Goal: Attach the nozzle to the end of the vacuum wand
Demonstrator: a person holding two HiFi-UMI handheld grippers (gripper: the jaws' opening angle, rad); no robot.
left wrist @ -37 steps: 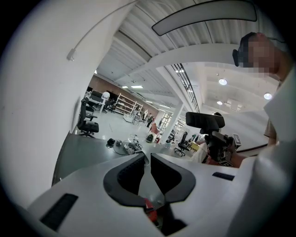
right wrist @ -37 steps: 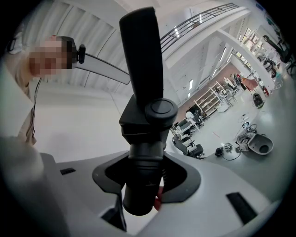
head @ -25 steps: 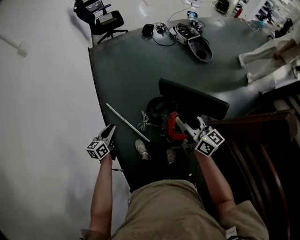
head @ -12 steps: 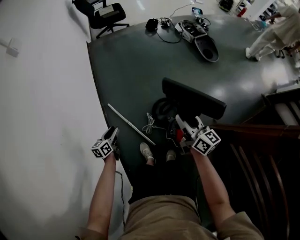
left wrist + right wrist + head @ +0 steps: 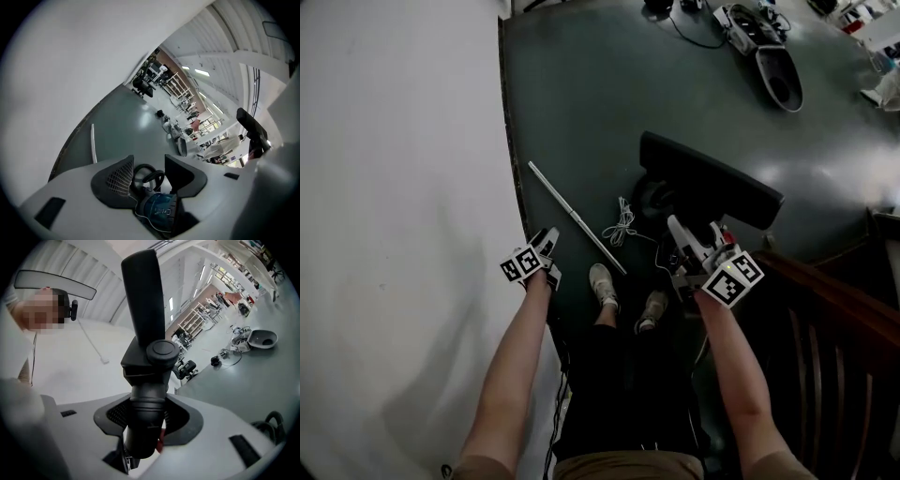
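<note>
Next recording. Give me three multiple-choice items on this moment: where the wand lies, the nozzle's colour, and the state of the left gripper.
1. Where is the wand?
A. Flat on the dark floor, near the left gripper
B. Upright against a wall
C. On a table

2. What colour is the nozzle?
A. White
B. Black
C. Red

3. How do the left gripper's jaws stand?
A. Shut on the wand
B. Shut on a cord
C. Apart, holding nothing

Answers:
1 A: the head view shows it lying on the floor.
2 B: the piece clamped in the right gripper is black.
3 C: the jaws have just been opening and nothing sits between them.
</note>
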